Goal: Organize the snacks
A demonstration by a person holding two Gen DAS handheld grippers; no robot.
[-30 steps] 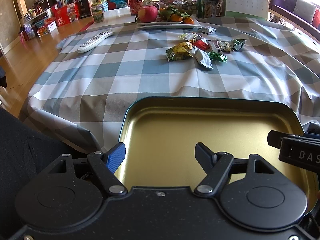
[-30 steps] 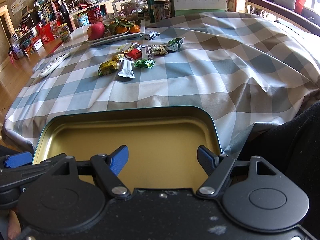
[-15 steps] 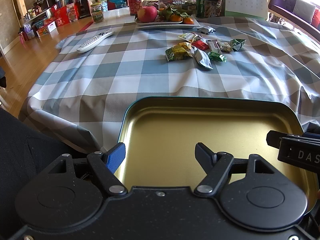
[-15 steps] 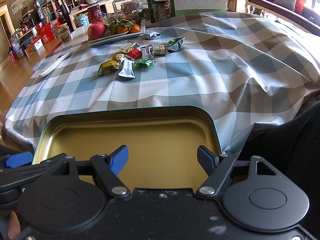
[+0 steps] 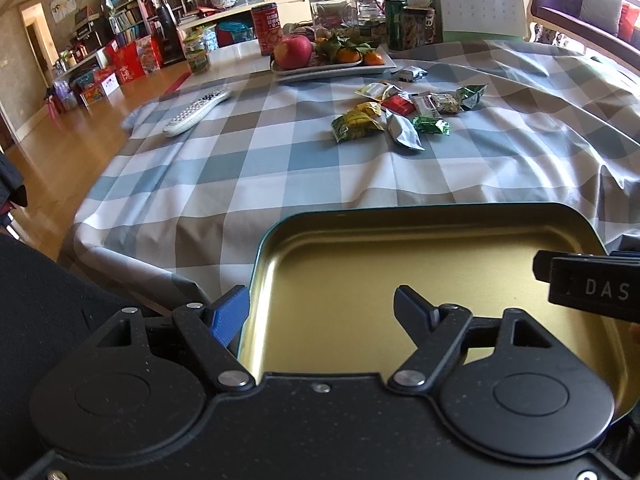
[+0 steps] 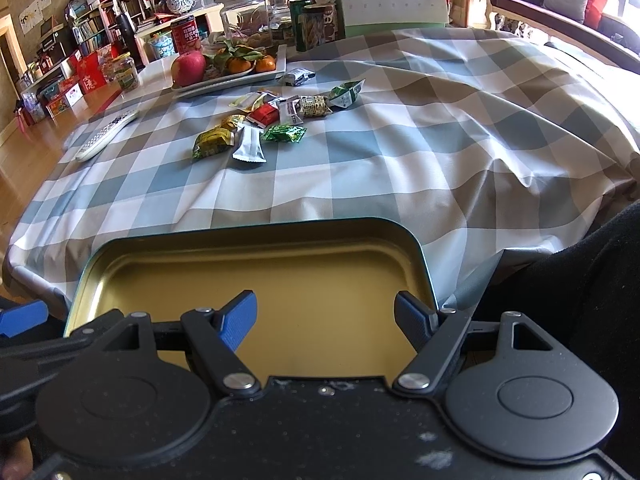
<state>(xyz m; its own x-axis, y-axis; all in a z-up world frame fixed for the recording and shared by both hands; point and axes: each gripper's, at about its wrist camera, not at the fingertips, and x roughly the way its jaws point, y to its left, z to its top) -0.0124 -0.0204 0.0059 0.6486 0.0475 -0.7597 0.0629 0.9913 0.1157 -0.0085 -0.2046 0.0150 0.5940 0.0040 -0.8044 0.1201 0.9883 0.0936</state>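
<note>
An empty gold metal tray (image 5: 420, 216) with a teal rim lies at the near edge of the checked tablecloth; it also shows in the right wrist view (image 6: 256, 236). Several wrapped snacks (image 5: 400, 116) lie in a loose pile further back, also in the right wrist view (image 6: 272, 120). My left gripper (image 5: 320, 312) is open and empty over the tray's left end. My right gripper (image 6: 324, 316) is open and empty over the tray's right end. Both are well short of the snacks.
A white remote (image 5: 196, 110) lies at the left of the cloth. A plate of fruit (image 5: 332, 56) with an apple and tangerines stands behind the snacks, with jars, cans and a desk calendar (image 5: 480, 4) at the back. The cloth is rumpled at the right.
</note>
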